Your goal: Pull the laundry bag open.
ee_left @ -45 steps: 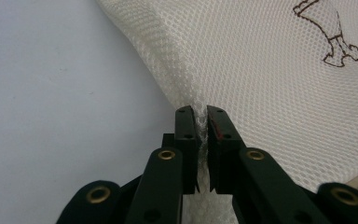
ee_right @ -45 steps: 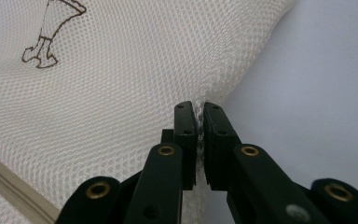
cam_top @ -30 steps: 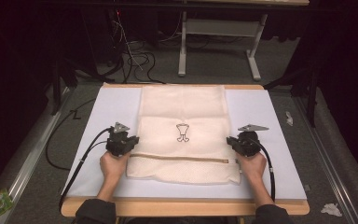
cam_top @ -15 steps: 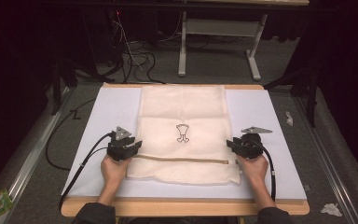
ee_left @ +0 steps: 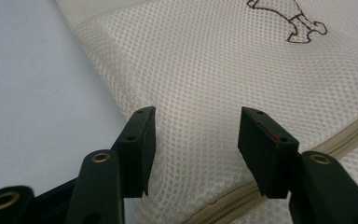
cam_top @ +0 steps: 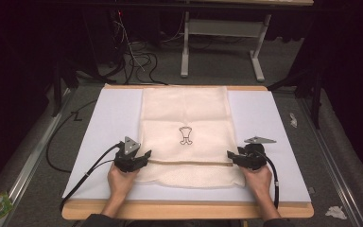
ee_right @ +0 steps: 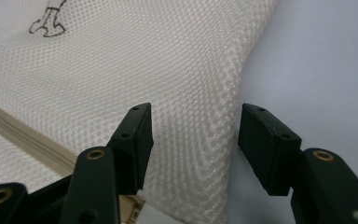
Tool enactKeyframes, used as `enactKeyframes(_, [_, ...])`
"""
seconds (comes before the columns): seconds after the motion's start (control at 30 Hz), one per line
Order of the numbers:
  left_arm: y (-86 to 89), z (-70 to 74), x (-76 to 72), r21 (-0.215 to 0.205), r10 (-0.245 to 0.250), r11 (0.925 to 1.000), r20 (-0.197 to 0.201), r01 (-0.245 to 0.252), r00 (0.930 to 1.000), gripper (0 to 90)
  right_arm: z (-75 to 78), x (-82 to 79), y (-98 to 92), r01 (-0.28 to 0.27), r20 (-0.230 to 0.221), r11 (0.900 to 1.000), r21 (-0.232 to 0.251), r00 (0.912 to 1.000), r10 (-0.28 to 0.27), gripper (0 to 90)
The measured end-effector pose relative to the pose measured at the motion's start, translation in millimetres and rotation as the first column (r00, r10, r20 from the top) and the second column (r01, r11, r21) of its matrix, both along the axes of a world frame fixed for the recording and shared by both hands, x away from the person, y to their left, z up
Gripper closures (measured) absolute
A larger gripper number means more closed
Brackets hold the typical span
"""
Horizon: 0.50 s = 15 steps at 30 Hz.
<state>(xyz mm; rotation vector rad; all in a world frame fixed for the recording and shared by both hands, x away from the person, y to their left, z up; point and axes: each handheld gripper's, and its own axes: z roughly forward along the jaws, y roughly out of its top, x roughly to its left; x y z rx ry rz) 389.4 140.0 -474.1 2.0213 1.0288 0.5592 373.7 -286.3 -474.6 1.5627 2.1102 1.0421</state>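
1. Left hand-held gripper (cam_top: 142, 156) first: its jaws stand apart and have just been opening, with cream mesh under the gap and nothing pinched between the black pads (ee_left: 139, 140).
2. Right hand-held gripper (cam_top: 231, 157), same story: jaws spread wide, just been opening, the mesh edge lying loose below them, no grip.
3. Straight ahead of both sits the cream mesh laundry bag (cam_top: 185, 113), flat on the white sheet covering the table (cam_top: 99, 123), stretching away from the jaws toward the far edge.
4. Running between the two grippers is the beige zipper band (cam_top: 189, 162), from one side of the bag to the other; the near flap looks folded over just short of it.
5. Beyond that line, the small dark outline logo (cam_top: 185, 135) sits mid-bag.
6. Texture: fine honeycomb mesh, soft and thin, doubled at the side edges; the zipper tape is denser and ribbed.
7. My read: this is a release after a fold. To do it well, lift both grippers clear evenly and straight back, so the pads don't snag the open weave and drag the fold askew.
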Motion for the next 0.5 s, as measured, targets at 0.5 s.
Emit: enactKeyframes(0.5, [-6.4,-9.4,8.6,0.023,0.005,0.9997,-0.045,-0.004,0.9990,47.6,-0.8,0.4,8.0,-0.019,0.006,0.997,-0.068,0.9998,0.019,69.4])
